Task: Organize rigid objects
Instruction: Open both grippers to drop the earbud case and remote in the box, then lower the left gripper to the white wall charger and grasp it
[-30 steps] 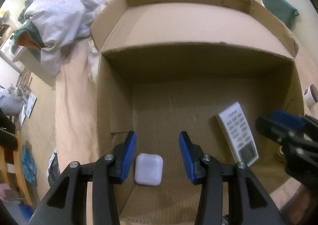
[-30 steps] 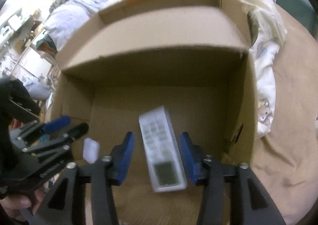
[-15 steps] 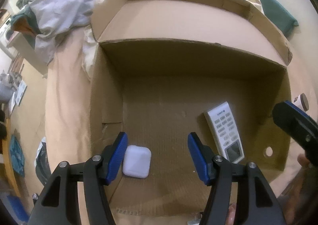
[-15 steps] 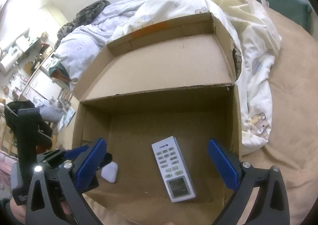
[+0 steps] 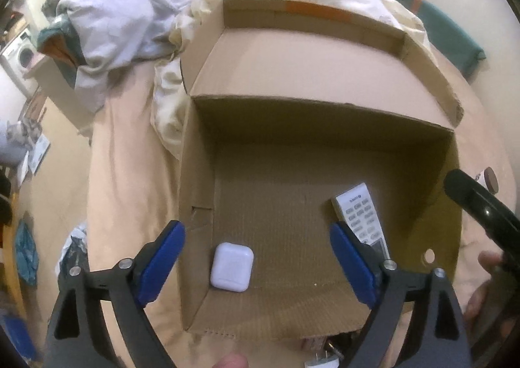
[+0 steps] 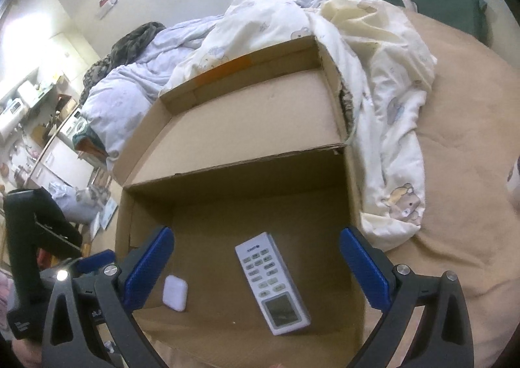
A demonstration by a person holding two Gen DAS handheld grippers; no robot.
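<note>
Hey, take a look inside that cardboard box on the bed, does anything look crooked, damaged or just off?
Nothing looks damaged. The white remote lies flat but slanted across the cardboard box floor, square to no wall. The small white case sits apart, near the left wall.

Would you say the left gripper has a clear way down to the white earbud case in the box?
Probably yes: the left gripper, jaws opening, hangs over the white earbud case; nothing covers it.
</note>
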